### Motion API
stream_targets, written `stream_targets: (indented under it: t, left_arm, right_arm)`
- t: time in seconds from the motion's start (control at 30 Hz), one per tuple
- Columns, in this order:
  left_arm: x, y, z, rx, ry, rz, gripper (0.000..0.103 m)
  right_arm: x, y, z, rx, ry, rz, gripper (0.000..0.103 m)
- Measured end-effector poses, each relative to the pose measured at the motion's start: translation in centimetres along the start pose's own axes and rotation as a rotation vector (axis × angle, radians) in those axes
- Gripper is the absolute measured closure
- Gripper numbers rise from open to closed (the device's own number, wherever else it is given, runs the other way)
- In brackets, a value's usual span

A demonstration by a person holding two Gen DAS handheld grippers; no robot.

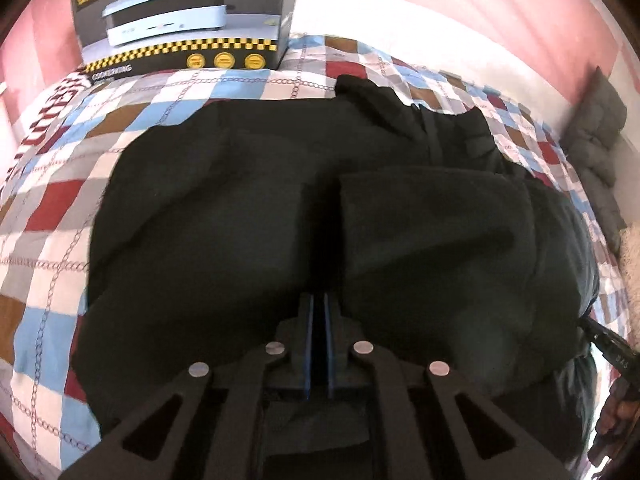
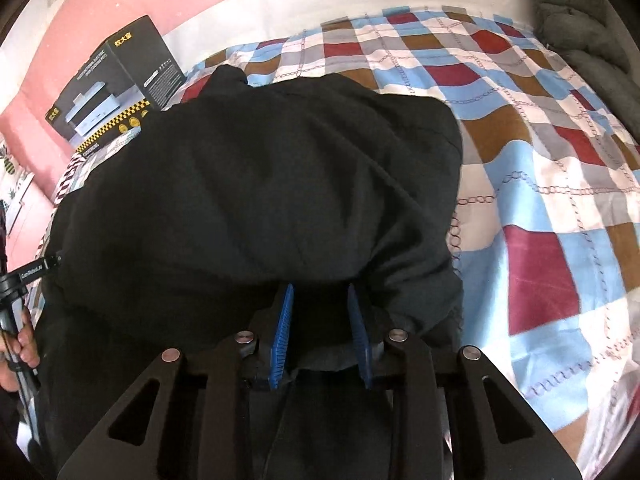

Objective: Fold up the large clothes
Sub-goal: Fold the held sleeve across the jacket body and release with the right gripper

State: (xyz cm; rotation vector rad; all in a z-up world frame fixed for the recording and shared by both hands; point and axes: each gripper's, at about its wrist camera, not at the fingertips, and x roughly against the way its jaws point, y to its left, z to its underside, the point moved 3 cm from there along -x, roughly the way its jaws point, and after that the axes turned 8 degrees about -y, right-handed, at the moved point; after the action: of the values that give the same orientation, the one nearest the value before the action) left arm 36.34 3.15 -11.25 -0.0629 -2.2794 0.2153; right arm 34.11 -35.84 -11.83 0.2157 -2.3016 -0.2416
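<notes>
A pink wall backs a bed spread with a checked quilt [image 2: 532, 184] in red, blue, brown and white squares. Across the middle of that quilt lies the task's thing, a large black garment [image 1: 248, 216], bunched into a broad, thick mound with a crumpled end pointing toward the wall. It looks doubled over at least once, since the left wrist view shows a flap lying on top of the main body. The edges are uneven and the far end is still rumpled, so I judge the fold as underway rather than finished: squaring up and further halving remain.

Beyond the garment, against the wall, stands a dark appliance box [image 1: 180, 20] printed with a white cooker; its bottom edge is near the garment's far end and could crowd a fold made in that direction. To the garment's right, at the quilt's edge, a grey padded cushion [image 2: 584, 28] lies well apart from it.

At the garment's near edge, the left gripper [image 1: 318, 300] has its blue pads drawn almost together, with dark cloth apparently pinched in the slim gap between them. The right gripper [image 2: 320, 292] has its pads partly apart with a thick bunch of the same cloth filling the space, seemingly clamped.
</notes>
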Motion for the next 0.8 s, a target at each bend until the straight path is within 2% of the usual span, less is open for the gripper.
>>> stream_targets:
  t: [0.27,0.5,0.63,0.7,0.8]
  left_arm:
    - [8.5,1.6,1.9,-0.010,-0.086,0.034,0.097]
    - [15.8,1.0,5.5,-0.039,-0.117,0.055,0.095]
    - [19.2,0.1,8.0,-0.055,-0.122,0.070,0.083]
    - [20.5,-0.3,9.2,-0.075,-0.126,0.070,0.079]
    - [22.4,-0.8,11.1,-0.085,-0.119,0.074,0.075]
  right_arm:
    - [7.2,-0.5,3.2,-0.034,-0.023,0.009,0.074]
    - [14.4,1.1,6.0,-0.029,-0.080,0.036,0.074]
    - [17.6,2.8,7.2,0.000,-0.111,0.034,0.073]
    - [18.8,3.6,7.9,0.012,-0.123,0.028,0.067]
    - [20.6,5.2,9.1,0.035,-0.134,0.013,0.064]
